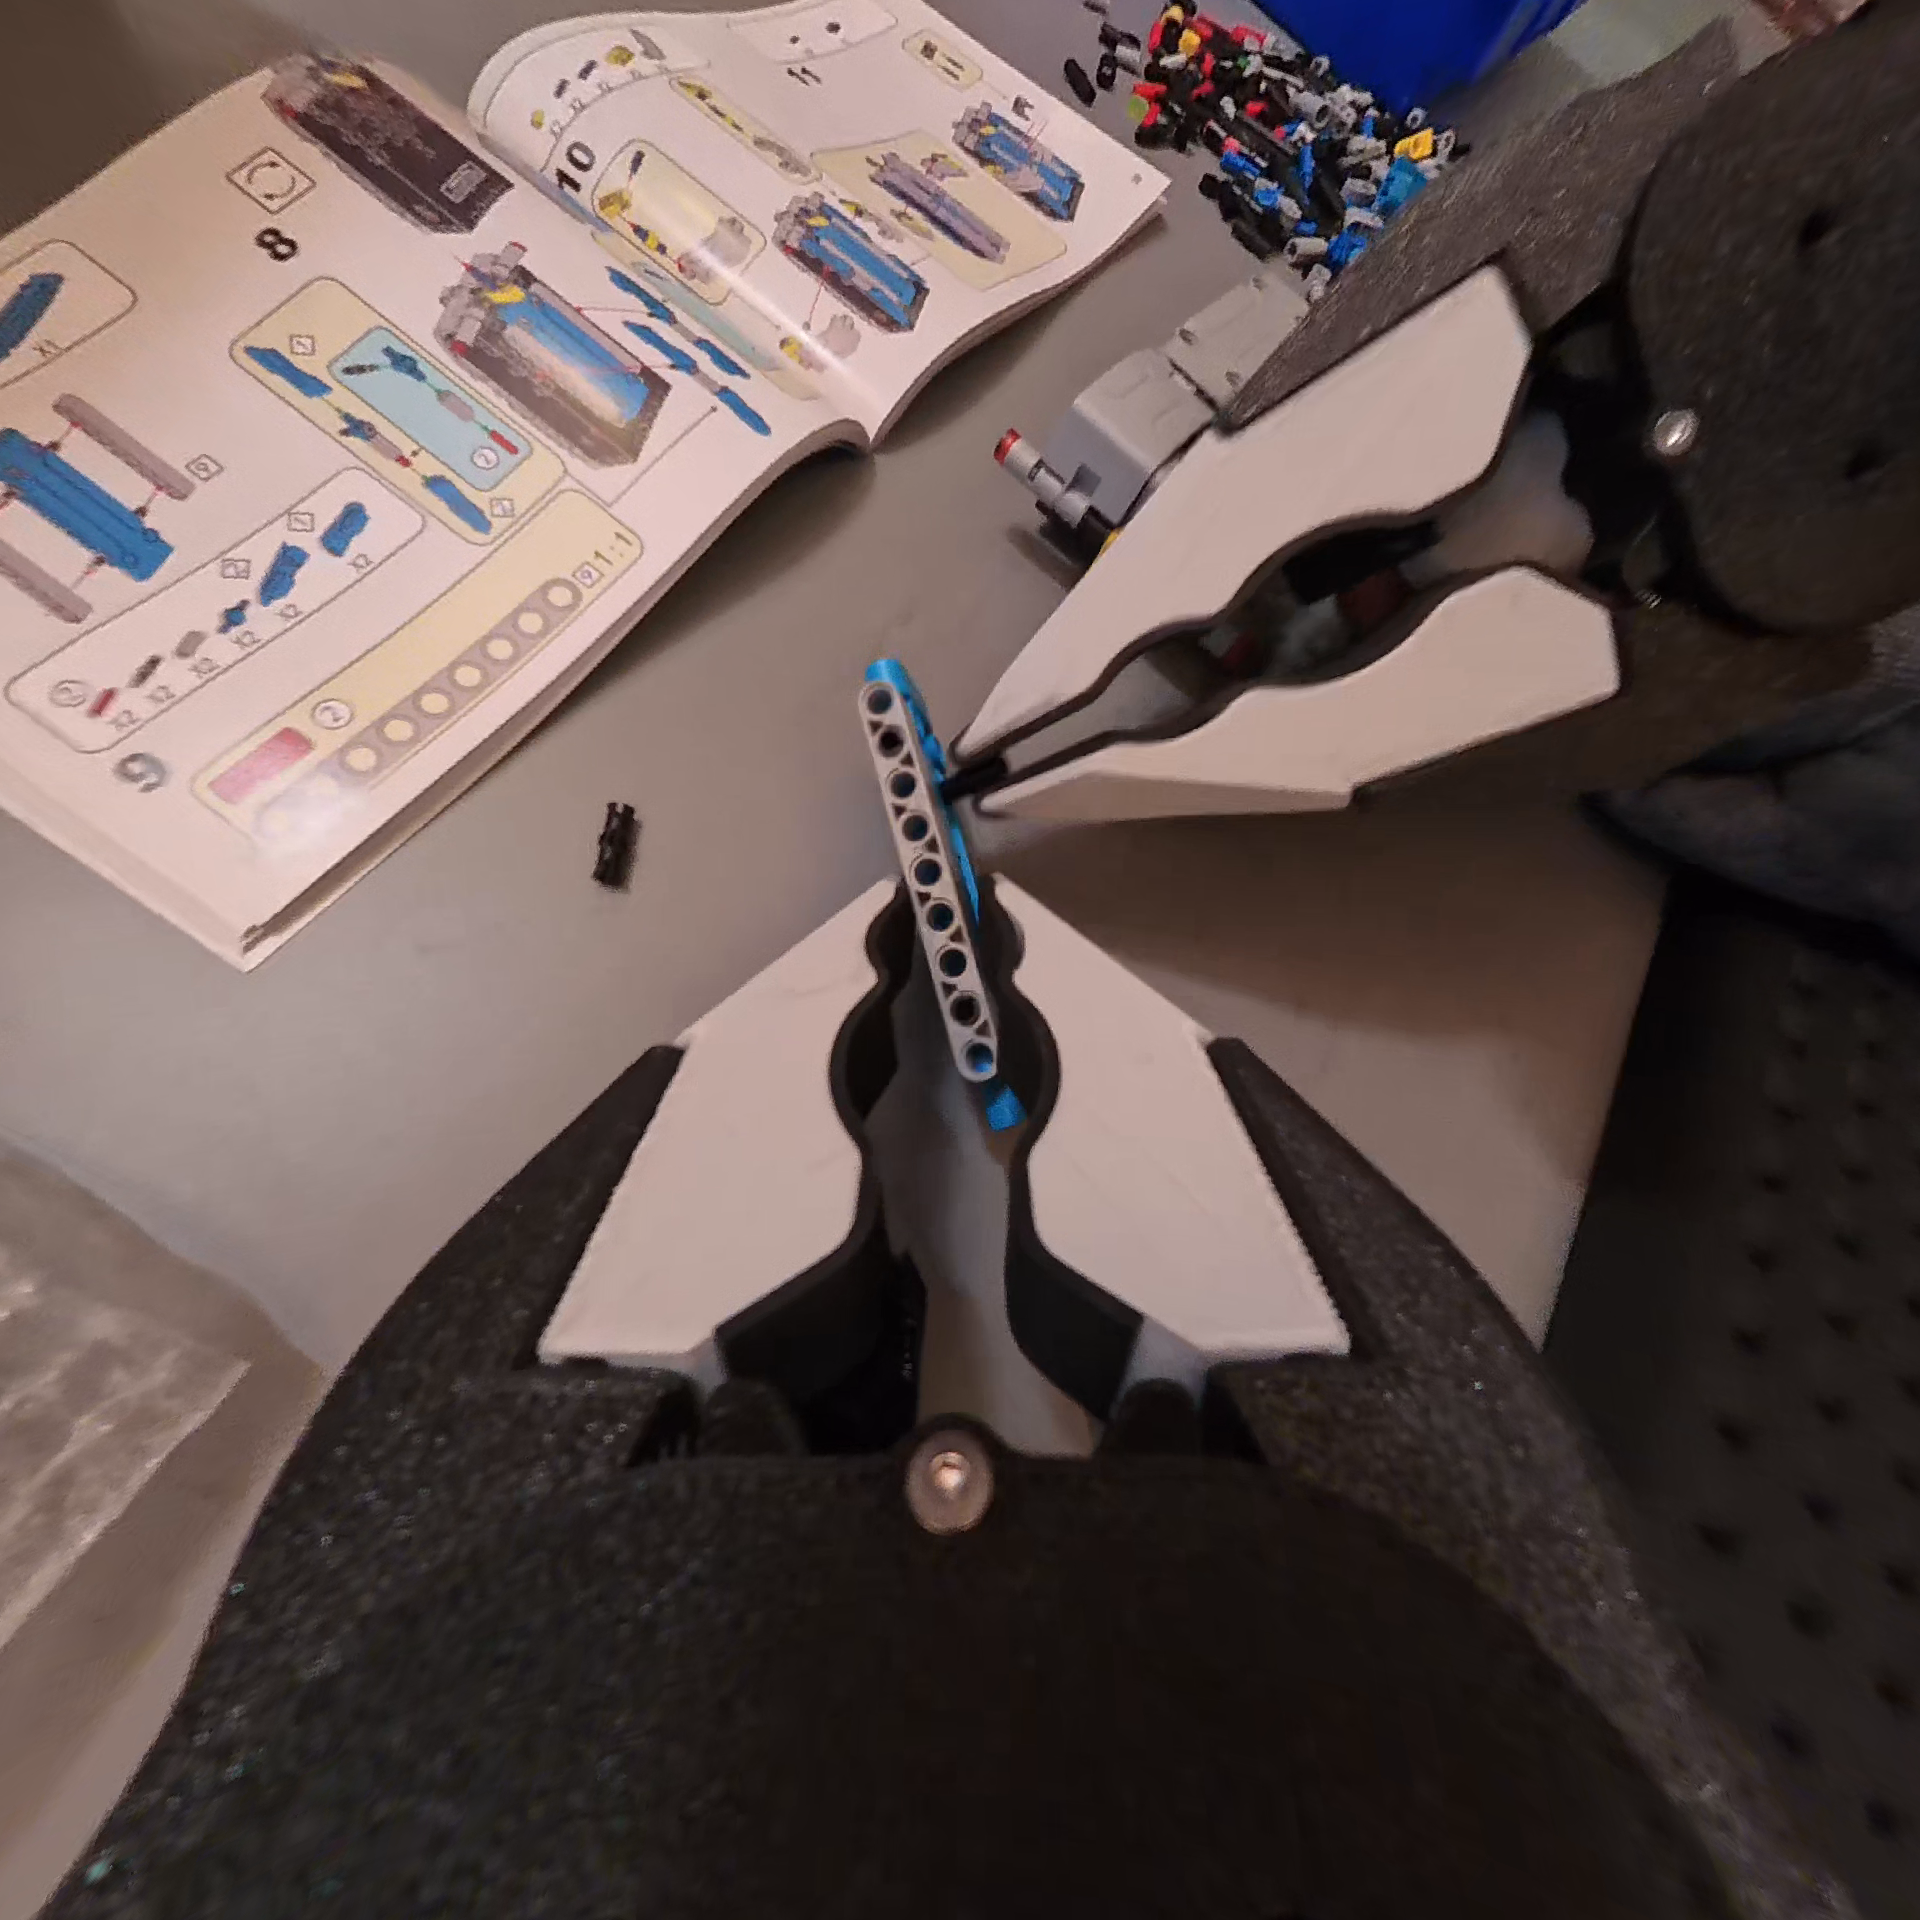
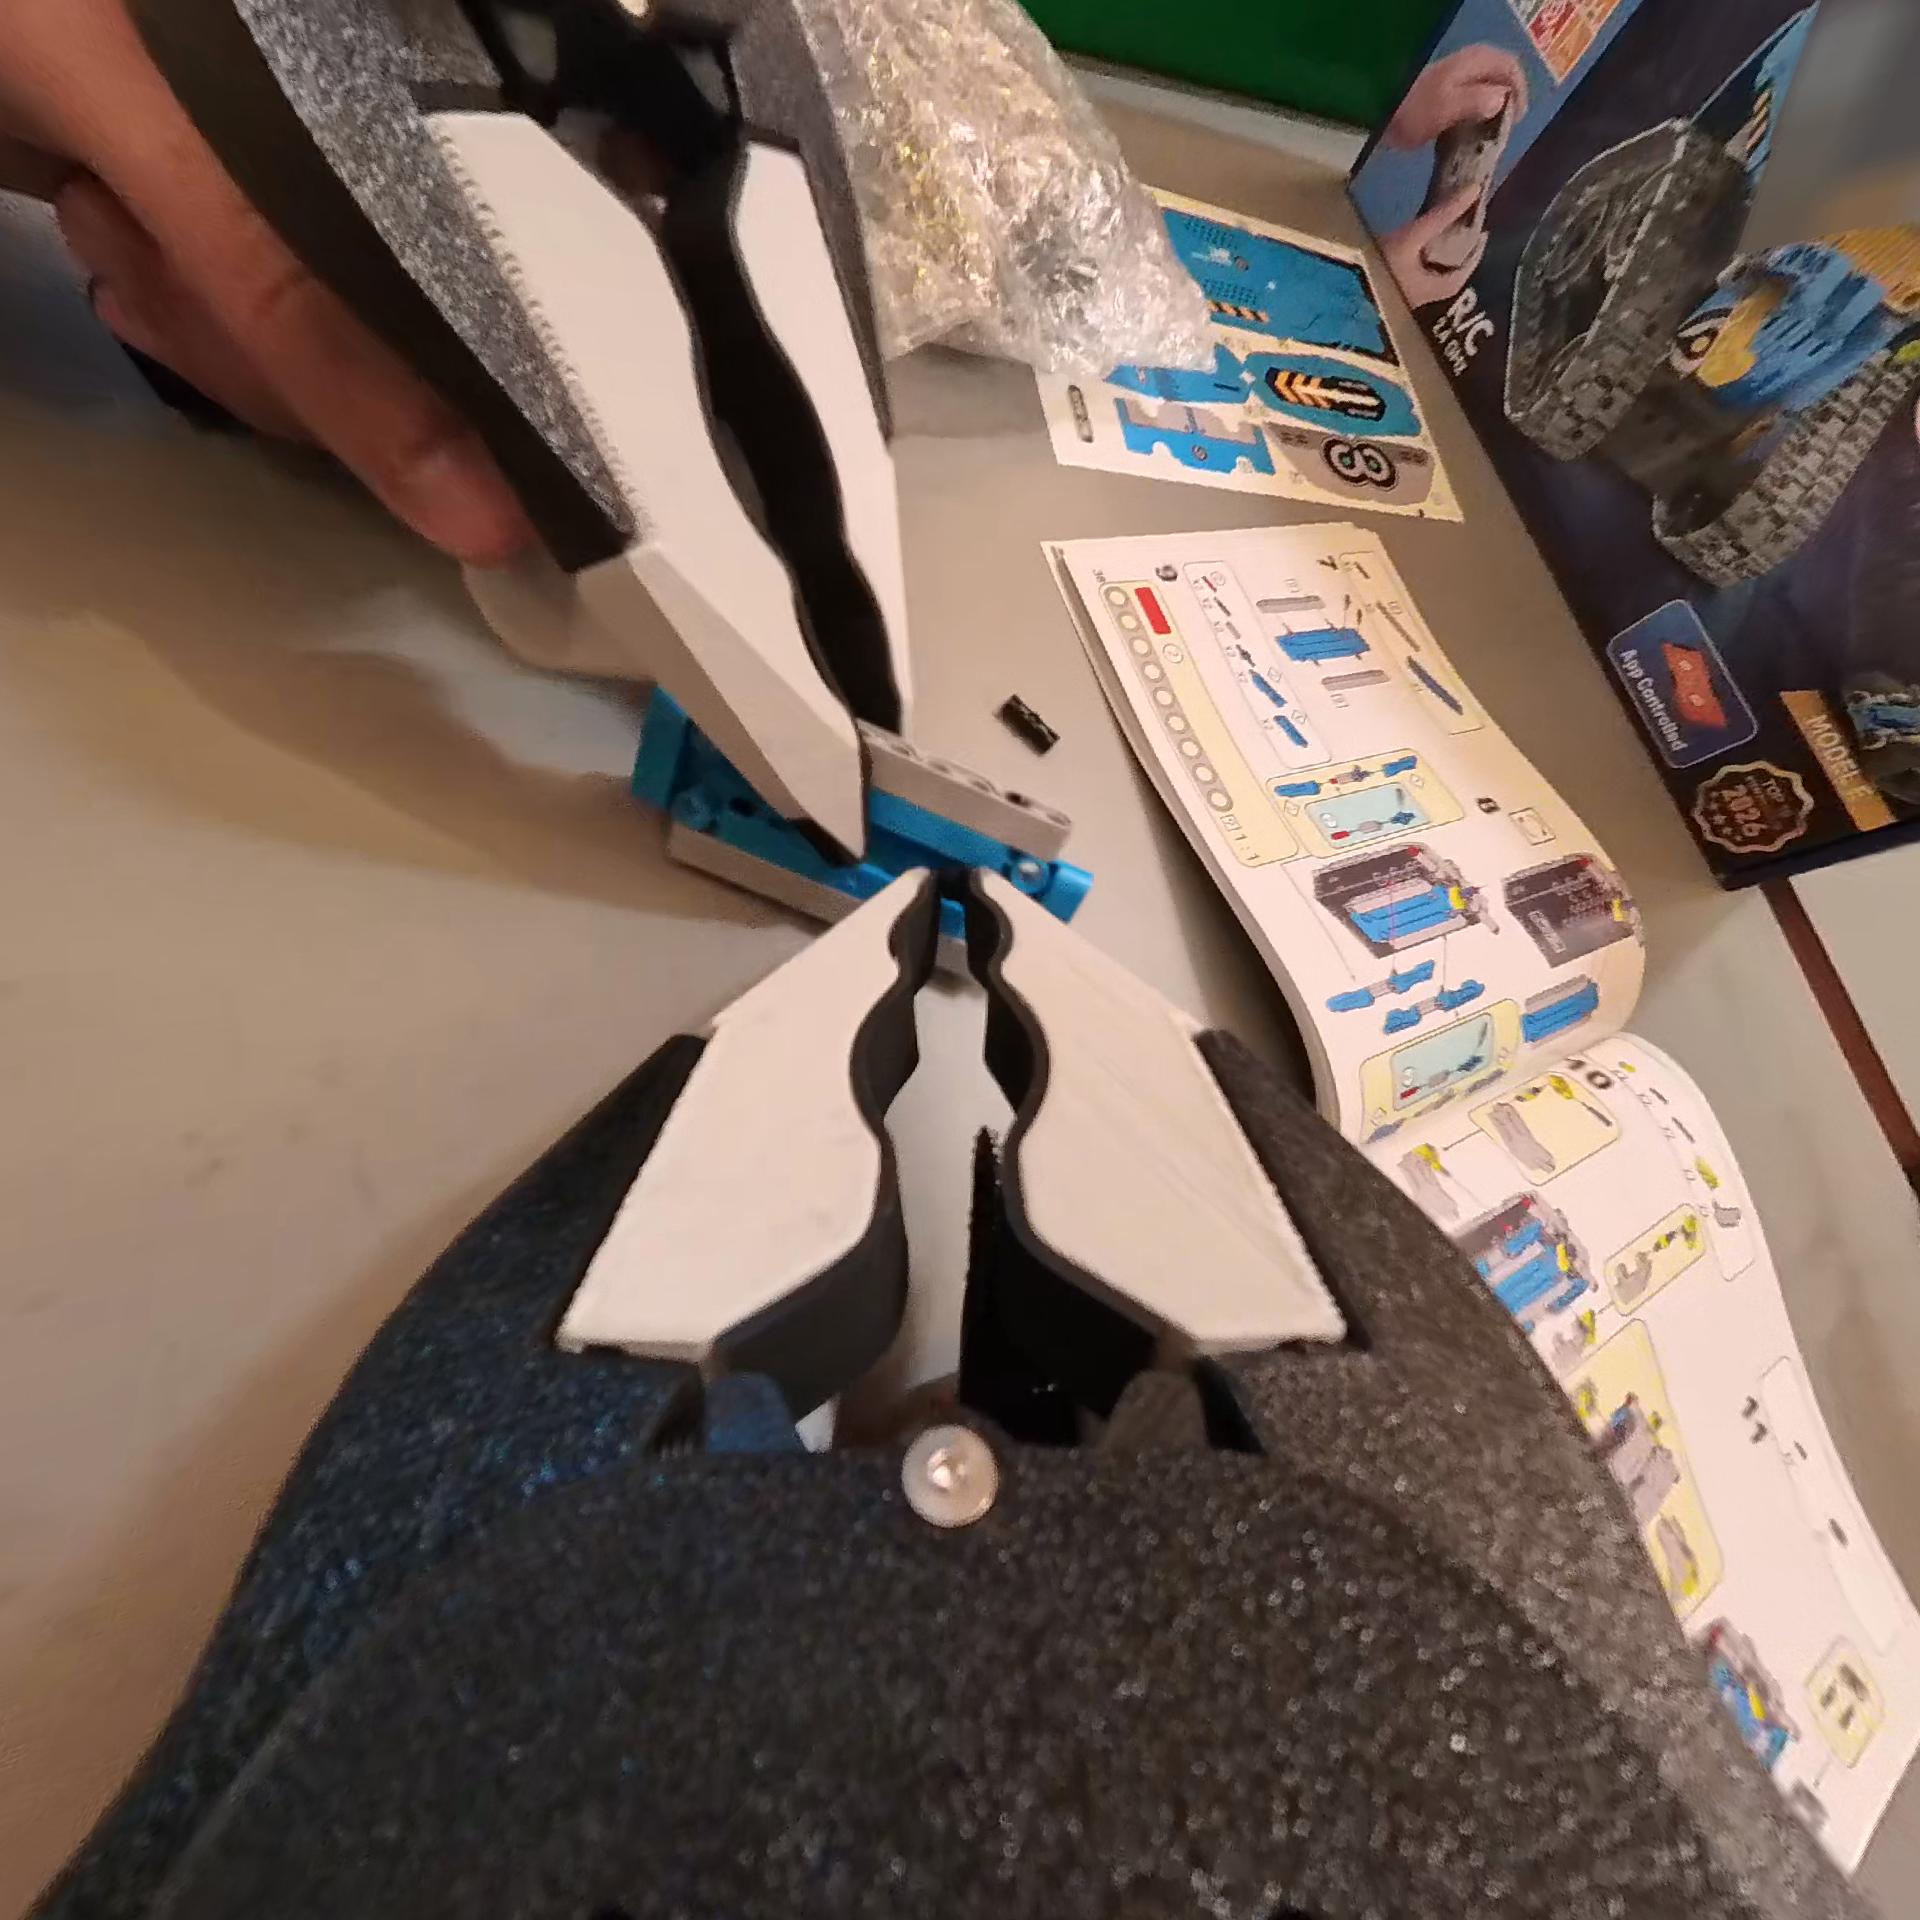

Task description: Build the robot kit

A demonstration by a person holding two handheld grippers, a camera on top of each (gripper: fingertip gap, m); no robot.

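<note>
The left gripper (image 1: 940, 894) clamps the grey-and-blue beam assembly (image 1: 928, 862) upright at the frame centre, so its holes face sideways. The right gripper (image 1: 971, 777) comes from 2 o'clock, its tips pinching a small black pin (image 1: 971, 777) against one hole (probably for pressing it in). A spare black pin (image 1: 615, 844) lies at 9 o'clock – beside the open instruction booklet (image 1: 499, 436).

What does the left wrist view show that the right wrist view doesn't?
Only the left wrist view: the pile of small parts, a blue bin, a grey block assembly. Only the right wrist view: the product box, sticker sheet, plastic bag, a hand. Both: the left gripper clamping the grey-and-blue beam assembly, the right gripper pinching a black pin at it, the loose black pin, the instruction booklet.
</note>
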